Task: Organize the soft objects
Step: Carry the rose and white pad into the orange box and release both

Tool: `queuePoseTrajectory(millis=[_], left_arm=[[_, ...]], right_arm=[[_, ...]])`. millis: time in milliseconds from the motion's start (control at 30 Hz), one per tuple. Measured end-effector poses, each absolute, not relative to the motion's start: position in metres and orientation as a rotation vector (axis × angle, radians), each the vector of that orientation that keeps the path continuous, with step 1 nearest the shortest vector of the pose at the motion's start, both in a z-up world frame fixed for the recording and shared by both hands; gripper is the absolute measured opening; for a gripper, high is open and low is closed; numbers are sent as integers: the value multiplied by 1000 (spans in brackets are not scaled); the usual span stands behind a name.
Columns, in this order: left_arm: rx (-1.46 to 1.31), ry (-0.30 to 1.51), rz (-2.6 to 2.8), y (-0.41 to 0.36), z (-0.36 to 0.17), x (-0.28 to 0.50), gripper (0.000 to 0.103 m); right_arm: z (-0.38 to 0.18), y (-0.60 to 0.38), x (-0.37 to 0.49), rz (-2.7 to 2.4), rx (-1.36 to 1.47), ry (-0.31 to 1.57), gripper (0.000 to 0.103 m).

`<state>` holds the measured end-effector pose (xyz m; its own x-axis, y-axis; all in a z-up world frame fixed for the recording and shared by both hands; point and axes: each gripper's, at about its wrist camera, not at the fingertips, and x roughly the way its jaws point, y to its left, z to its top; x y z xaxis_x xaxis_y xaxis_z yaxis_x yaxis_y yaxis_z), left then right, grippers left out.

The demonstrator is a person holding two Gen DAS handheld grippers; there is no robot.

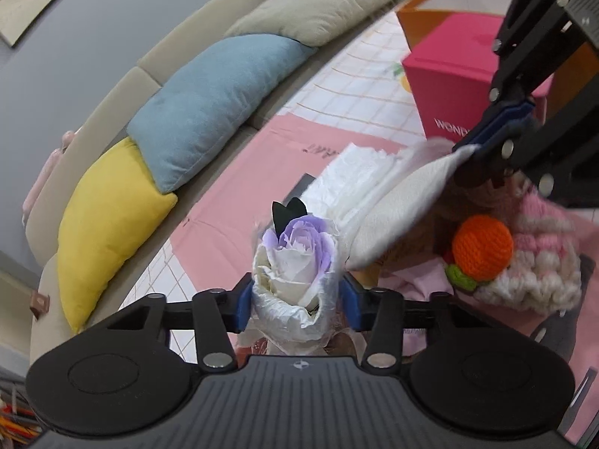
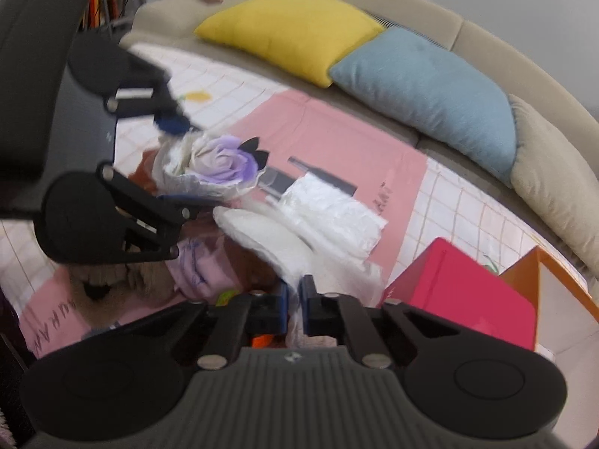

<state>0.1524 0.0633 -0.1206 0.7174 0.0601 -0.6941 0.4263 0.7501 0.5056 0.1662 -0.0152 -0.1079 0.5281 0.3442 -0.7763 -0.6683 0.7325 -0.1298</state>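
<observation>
My left gripper (image 1: 295, 299) is shut on a wrapped purple and white flower (image 1: 299, 258), held above the sofa seat; it also shows in the right wrist view (image 2: 221, 162). My right gripper (image 2: 294, 307) is shut on the edge of a white soft pad (image 2: 269, 239), which stretches forward from its blue pads; the pad also shows in the left wrist view (image 1: 404, 202). A white crinkled packet (image 2: 333, 213) lies under the pad. A knitted orange ball (image 1: 483, 247) sits on a pink and cream knitted piece (image 1: 543, 269) at the right.
A pink box (image 1: 468, 75) and an orange box (image 1: 441, 3) stand on the seat. Yellow (image 1: 108, 224), blue (image 1: 213, 104) and beige (image 1: 322, 3) cushions lean on the sofa back. A pink cloth (image 2: 337, 131) covers the checked seat.
</observation>
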Motion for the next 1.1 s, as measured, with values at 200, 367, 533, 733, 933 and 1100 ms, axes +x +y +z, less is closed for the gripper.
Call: queuePoseTrajectory(millis=[200,367,533,733,933,1100], left_arm=[[575,750,-168,68,-94,141,50],[382,773,-124,74,-65,124,49],[261,748,-93,74,-42,102,49],[40,760,-67,75,-25,90,49],[-62,777,-112,58,-10,88,49],[-57,743,-186,29,8,96,49]], right_arm=[[-84,-35,165,627,-359,786,2],[-60,-50,159,625,-257,798,2],[-38,-71,147,612,-127,788,2],[-16,-99,131,572,-5,769,2],[1,-138,125,505,104,749,2],[17,-177,123,396,159,710,2]])
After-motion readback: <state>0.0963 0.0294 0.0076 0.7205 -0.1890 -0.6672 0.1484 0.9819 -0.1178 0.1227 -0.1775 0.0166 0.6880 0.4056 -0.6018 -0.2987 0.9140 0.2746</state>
